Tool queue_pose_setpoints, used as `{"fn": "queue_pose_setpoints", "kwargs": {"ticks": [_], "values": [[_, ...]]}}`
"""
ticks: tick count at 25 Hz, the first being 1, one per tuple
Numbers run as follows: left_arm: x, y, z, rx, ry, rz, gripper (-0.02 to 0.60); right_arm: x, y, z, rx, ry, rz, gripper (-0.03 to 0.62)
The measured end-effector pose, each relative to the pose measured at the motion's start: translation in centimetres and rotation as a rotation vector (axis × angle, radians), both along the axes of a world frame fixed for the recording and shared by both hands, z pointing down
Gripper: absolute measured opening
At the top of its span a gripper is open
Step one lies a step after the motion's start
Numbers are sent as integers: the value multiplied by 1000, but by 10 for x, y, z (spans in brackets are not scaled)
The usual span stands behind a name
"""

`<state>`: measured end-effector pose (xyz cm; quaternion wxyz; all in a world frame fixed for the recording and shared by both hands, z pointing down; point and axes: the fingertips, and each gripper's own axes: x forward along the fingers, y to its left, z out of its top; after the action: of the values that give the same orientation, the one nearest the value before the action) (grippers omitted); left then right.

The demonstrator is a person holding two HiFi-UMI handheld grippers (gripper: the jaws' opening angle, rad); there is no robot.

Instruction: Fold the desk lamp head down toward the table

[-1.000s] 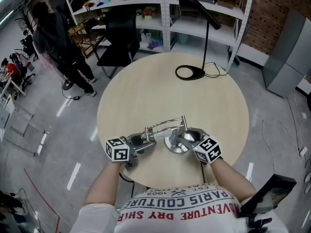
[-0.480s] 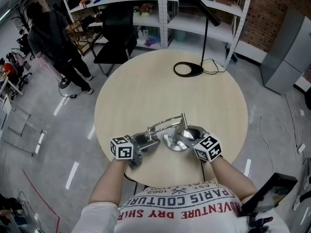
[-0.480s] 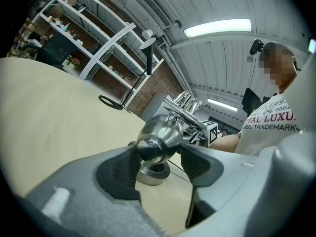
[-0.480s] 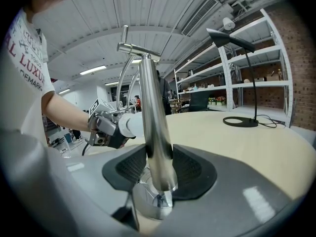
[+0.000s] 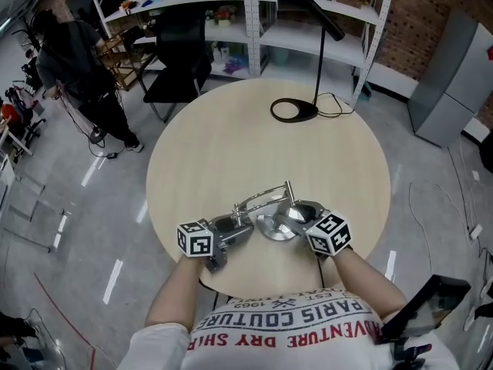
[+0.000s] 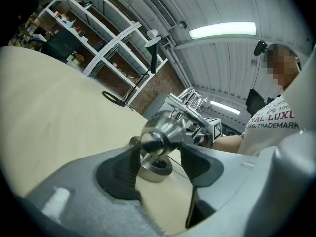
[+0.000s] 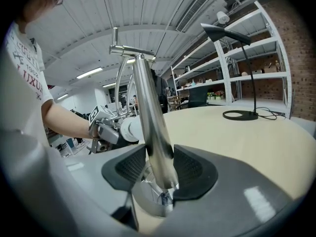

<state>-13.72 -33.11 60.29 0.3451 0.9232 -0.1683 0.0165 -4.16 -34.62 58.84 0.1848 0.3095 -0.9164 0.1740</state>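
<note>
The silver desk lamp (image 5: 267, 197) stands at the near edge of the round table (image 5: 262, 141), just in front of the person. The left gripper (image 5: 236, 227) has its jaws closed partway on the lamp head (image 6: 160, 132), which seems to sit low, close to the tabletop. The right gripper (image 5: 287, 220) clamps the stem (image 7: 150, 127) just above the round base (image 7: 150, 204). A black lamp (image 5: 294, 110) (upright, corded) stands at the far edge.

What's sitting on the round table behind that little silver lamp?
Only a black desk lamp with a ring base, near the far edge. The tabletop directly beneath the silver lamp is hidden.
</note>
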Motion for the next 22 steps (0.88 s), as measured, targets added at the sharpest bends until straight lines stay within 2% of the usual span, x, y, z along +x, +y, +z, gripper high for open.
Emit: {"fn": "queue_pose_setpoints", "kwargs": {"ticks": [3,9,13,15,17,18,19,22], "values": [[-4,6,20,-27,-47,1,261,5,0,2,0,4,-17,170],[-16,16,22,-16,-60,-36,247,23,-1,-12,27,-22,-3,139],[-13,21,1,55,-92,-83,244,23,8,-30,74,-10,-32,63],[-7,33,-19,103,-113,-106,199,22,21,-42,80,-12,-38,3],[-1,47,-43,161,-137,-137,197,17,37,-56,81,-35,-68,0],[0,52,-56,195,-156,-165,152,14,46,-63,87,-51,-92,0],[1,58,-69,227,-175,-198,9,10,56,-71,95,-64,-118,0],[11,80,-106,291,-182,-238,0,-1,84,-93,118,-88,-190,0]]}}
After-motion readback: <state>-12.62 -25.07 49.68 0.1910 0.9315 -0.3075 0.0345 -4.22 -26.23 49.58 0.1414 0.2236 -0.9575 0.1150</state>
